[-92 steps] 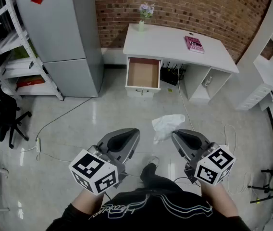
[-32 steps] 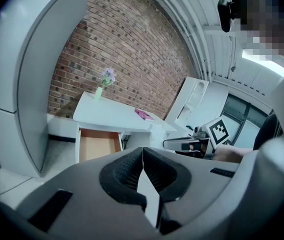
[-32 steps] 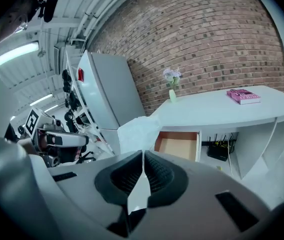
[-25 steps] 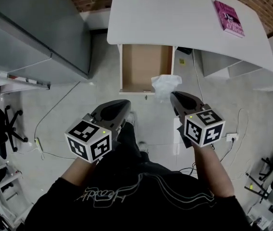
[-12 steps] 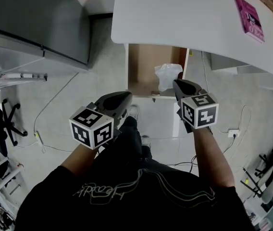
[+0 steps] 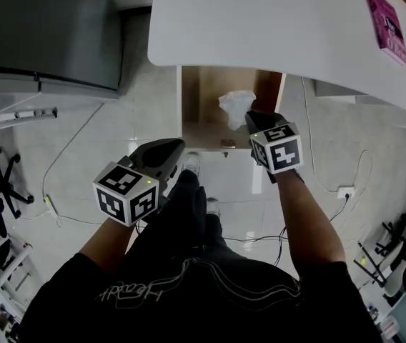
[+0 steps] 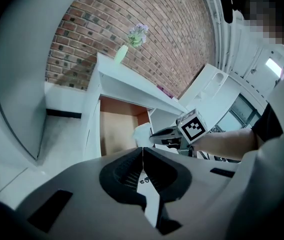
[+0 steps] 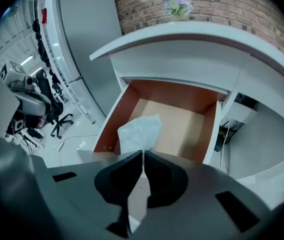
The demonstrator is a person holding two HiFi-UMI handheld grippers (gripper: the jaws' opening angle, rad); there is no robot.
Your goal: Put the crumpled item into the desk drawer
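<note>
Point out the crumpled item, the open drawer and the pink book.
crumpled item (image 6: 234,104): head view, middle of the white wad.
drawer (image 6: 201,98): head view, bare brown floor on its left side.
pink book (image 6: 384,20): head view, centre of its cover.

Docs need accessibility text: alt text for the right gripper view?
The right gripper, jaws shut on a crumpled white item, holds it over the open desk drawer. Above, the white desk carries a vase of flowers against a brick wall.
</note>
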